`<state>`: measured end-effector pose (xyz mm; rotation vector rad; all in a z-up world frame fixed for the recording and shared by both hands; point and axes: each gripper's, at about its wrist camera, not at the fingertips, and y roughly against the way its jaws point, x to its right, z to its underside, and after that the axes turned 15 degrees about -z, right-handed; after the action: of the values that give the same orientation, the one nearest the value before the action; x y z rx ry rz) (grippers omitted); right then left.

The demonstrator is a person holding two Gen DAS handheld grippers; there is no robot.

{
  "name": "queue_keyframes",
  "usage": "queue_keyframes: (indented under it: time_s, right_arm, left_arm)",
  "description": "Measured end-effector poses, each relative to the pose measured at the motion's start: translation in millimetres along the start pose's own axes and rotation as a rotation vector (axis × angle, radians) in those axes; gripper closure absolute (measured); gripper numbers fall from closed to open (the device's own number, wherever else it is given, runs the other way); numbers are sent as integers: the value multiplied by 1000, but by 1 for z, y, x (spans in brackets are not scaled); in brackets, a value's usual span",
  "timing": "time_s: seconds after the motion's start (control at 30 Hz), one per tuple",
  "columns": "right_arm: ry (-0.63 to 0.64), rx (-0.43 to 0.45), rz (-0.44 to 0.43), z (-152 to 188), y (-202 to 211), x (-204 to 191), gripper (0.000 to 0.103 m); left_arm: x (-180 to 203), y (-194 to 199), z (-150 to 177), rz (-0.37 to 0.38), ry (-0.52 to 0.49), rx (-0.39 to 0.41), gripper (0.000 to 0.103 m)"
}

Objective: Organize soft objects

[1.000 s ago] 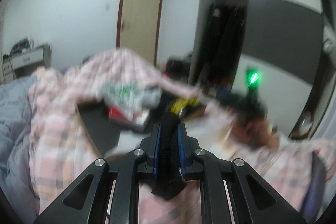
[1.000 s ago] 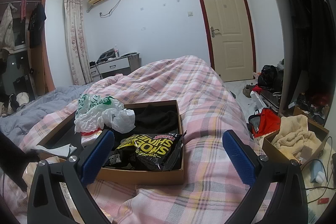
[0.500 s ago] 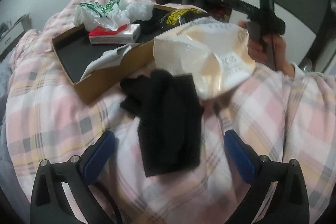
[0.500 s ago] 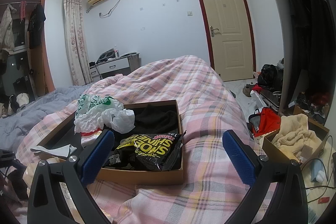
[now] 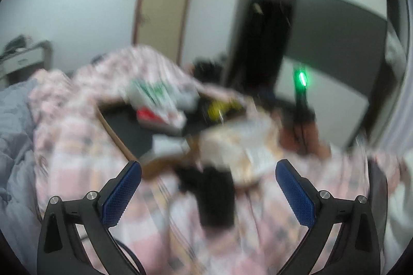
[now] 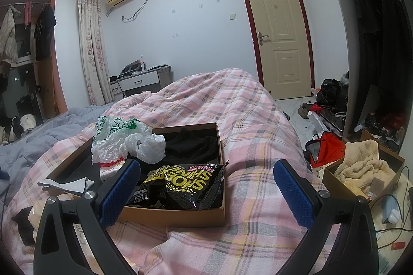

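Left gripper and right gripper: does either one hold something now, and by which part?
Nothing is held. The left gripper is open above the black cloth on the blanket; the right gripper is open and empty.

The black and yellow snack bag [image 6: 184, 184] reads "SHOES SHINE", seen upside down.

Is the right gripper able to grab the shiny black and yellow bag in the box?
Probably yes. The right gripper is open and empty, and the black and yellow bag lies on top in the near end of the cardboard box, uncovered, just ahead of the fingers.
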<state>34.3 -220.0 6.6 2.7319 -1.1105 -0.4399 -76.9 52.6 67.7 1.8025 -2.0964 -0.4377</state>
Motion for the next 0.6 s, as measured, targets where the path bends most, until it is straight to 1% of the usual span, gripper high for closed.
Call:
queue_keyframes:
  time_s: [0.07, 0.1, 0.13, 0.2, 0.27, 0.3, 0.43, 0.5, 0.53, 0.6]
  right_arm:
    - [-1, 0, 0, 0, 0, 0, 0]
    - [-1, 0, 0, 0, 0, 0, 0]
    - [-1, -1, 0, 0, 0, -1, 0]
    - [0, -1, 0, 0, 0, 0, 0]
    - [0, -2, 2, 0, 1, 0, 0]
    - [0, -2, 4, 1, 1, 0, 0]
    - [2, -4, 10, 0, 1, -1, 0]
    - [19, -19, 9, -5, 0, -6, 0]
    - [31, -29, 14, -10, -2, -8, 0]
    - [63, -63, 30, -19, -8, -14, 0]
  left_arm:
    - [-5, 2, -5, -98, 62, 84, 0]
    - [-7, -1, -7, -165, 100, 129, 0]
    - [-8, -6, -7, -249, 144, 175, 0]
    - [-7, -17, -2, -361, 221, 257, 0]
    - [-7, -27, 4, -388, 256, 281, 0]
    - [-8, -35, 8, -393, 275, 273, 0]
    - [-14, -62, 20, -448, 338, 202, 0]
    - [-12, -71, 25, -471, 337, 166, 0]
    - [-13, -74, 24, -476, 336, 148, 0]
    - [-12, -76, 25, -462, 345, 148, 0]
